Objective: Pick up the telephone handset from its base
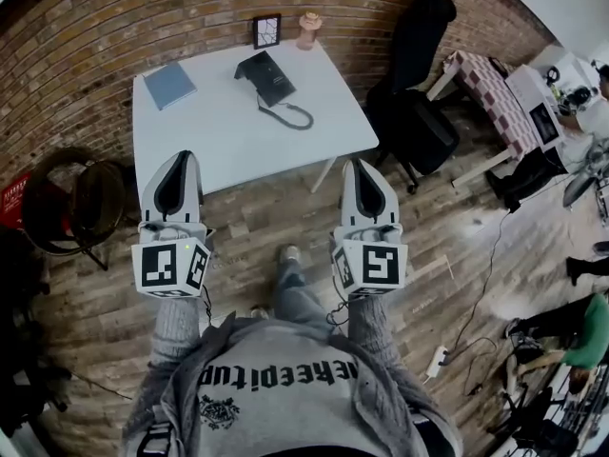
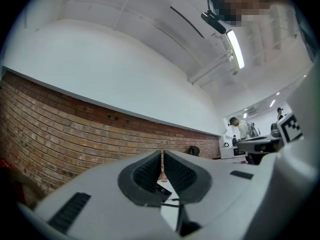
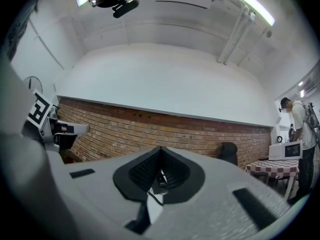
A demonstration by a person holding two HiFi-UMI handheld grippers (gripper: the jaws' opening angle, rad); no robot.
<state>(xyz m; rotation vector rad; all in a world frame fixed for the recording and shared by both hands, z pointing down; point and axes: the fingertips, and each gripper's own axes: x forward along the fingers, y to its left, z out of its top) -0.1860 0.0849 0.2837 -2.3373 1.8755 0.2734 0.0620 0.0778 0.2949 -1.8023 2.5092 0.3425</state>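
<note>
Telephone handset [image 1: 255, 69] rests on its base [image 1: 277, 84], upper centre.
Left gripper [image 1: 181, 157] and right gripper [image 1: 359, 164] closed, empty, below the white table [image 1: 219, 136].

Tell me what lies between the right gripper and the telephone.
Between the right gripper and the telephone, the head view shows only a bare stretch of the white table and the curled cord.

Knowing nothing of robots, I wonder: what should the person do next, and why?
Probably step up to the white table, bringing the right gripper toward the telephone. It and the left gripper hang over the floor short of the table, jaws together and empty, and the telephone sits near the far edge.
</note>
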